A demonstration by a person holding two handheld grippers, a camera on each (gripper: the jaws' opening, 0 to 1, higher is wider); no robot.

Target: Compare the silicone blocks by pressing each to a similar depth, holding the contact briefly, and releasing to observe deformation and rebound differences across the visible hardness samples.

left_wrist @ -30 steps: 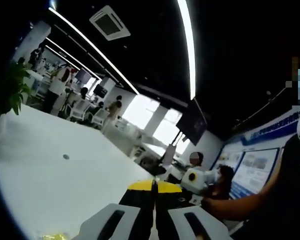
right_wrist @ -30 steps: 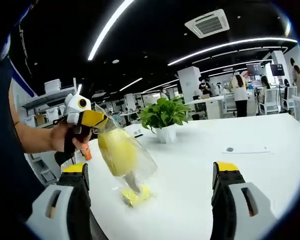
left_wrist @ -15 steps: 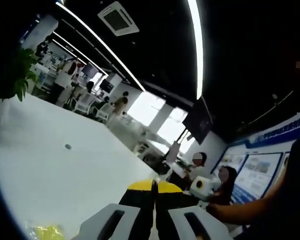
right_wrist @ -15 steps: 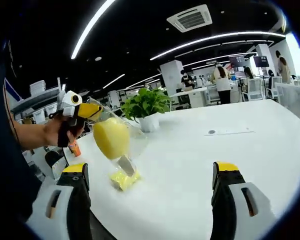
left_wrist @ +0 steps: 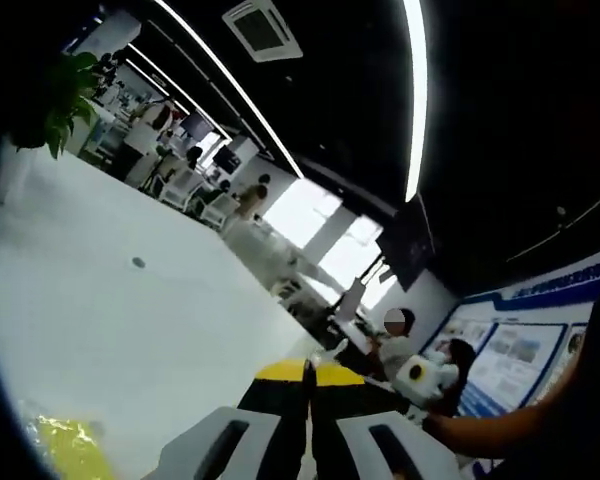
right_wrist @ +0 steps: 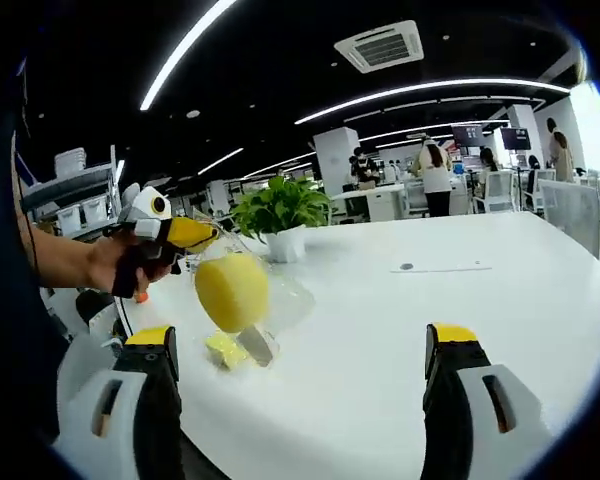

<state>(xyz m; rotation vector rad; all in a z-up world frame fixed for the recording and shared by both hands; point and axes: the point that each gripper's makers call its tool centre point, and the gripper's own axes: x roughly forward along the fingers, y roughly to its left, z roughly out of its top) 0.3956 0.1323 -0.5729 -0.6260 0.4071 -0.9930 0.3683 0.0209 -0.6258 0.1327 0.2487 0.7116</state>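
- In the right gripper view, the left gripper [right_wrist: 195, 235] hangs above the white table [right_wrist: 380, 340], gripped by a person's hand [right_wrist: 120, 262], its yellow-tipped jaws pinched on the top of a clear plastic bag [right_wrist: 255, 300].
- A rounded yellow block [right_wrist: 232, 291] sits inside the bag, lifted off the table, with the bag's lower end trailing down to the surface.
- A 2nd, smaller yellow block [right_wrist: 223, 349] lies on the table just beneath the hanging bag, near the table's left edge.
- The right gripper [right_wrist: 300, 372] has its 2 jaws spread wide apart at the bottom of its own view, with nothing between them; the bag is ahead and to the left of the gap.
- In the left gripper view, the left gripper's jaws meet with their yellow tips pressed together; the bag itself cannot be made out between them there.
- A patch of yellow under crinkled clear plastic [left_wrist: 65, 445] lies low and left on the table in the left gripper view.
- A potted green plant [right_wrist: 280, 215] stands on the table behind the bag.
- A small round dark spot [right_wrist: 407, 267] marks the tabletop farther back.
- Office desks and several standing people fill the background under long ceiling light strips [right_wrist: 420, 92].
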